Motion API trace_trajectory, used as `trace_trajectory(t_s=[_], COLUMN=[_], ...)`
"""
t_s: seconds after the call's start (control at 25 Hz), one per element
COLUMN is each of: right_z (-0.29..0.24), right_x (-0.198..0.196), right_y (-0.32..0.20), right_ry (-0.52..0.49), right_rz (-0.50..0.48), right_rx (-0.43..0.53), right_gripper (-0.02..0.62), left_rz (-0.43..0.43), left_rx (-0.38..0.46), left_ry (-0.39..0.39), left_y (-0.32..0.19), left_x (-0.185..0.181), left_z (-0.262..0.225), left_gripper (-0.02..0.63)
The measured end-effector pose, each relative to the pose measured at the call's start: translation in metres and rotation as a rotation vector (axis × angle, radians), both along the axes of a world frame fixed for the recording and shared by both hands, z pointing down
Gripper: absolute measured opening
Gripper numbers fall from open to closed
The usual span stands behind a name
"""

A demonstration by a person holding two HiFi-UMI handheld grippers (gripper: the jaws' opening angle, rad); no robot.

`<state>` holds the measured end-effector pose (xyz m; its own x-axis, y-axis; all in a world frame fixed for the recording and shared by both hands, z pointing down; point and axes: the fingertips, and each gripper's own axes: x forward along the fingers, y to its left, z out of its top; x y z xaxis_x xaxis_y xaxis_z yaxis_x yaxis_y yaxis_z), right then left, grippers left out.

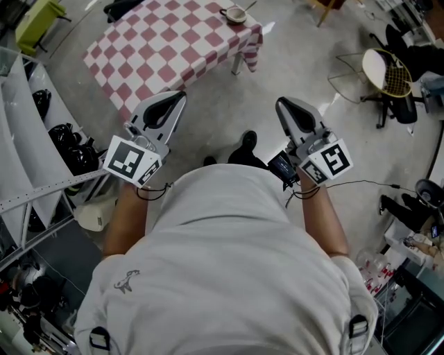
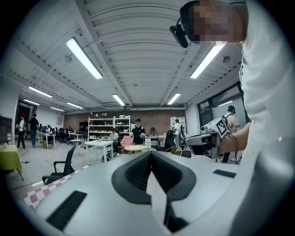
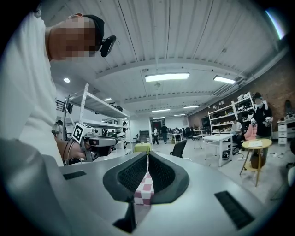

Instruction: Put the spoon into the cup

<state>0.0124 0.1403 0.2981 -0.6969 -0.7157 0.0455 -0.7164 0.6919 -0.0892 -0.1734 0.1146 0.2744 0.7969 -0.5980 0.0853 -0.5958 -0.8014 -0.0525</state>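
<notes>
At the far left of the head view, a grey shelf rack [image 1: 28, 187] holds dark, rounded things [image 1: 69, 145] on its lower tier; what they are is unclear. Right of it, in the upper left of the frame, stands a table under a red-and-white checked cloth [image 1: 166, 45]. On its far right corner, at the top centre of the frame, sits the cup [image 1: 236, 14], small, pale and round with a handle to its left. What it holds cannot be made out. A thin pale sliver [image 1: 249, 5] lies just beside its right rim, too small to tell whether it is the spoon or whether it reaches inside.

Lower in the frame, the left gripper [image 1: 177, 98] is held up before the person's white shirt [image 1: 229, 263], well apart from the cup. In the left gripper view its [image 2: 150, 152] jaws are clenched tip to tip with nothing between them. Its marker cube [image 1: 132, 161] bears black-and-white squares, not readable writing.

To the right, the right gripper [image 1: 283, 105] is likewise raised. In its own view it [image 3: 147, 155] is closed and empty, the checked cloth showing through the slit behind the tips. Its cube [image 1: 331, 159] also carries only a square pattern.

At the upper right stands a chair with a round woven back [image 1: 388, 73].
</notes>
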Motion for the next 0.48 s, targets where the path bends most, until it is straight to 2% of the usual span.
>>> trace_trajectory(t_s=[0.24, 0.48], right_z=[0.000, -0.011], right_x=[-0.019, -0.017], right_y=[0.034, 0.058], right_ry=[-0.002, -0.006], right_rz=[0.016, 0.042], right_rx=[-0.001, 0.007], right_gripper=[0.037, 0.037], left_rz=[0.022, 0.032], left_rx=[-0.018, -0.020], left_ry=[0.008, 0.010], left_y=[0.028, 0.047], left_x=[-0.009, -0.007], left_z=[0.008, 0.001], left_gripper=[0.014, 0.014])
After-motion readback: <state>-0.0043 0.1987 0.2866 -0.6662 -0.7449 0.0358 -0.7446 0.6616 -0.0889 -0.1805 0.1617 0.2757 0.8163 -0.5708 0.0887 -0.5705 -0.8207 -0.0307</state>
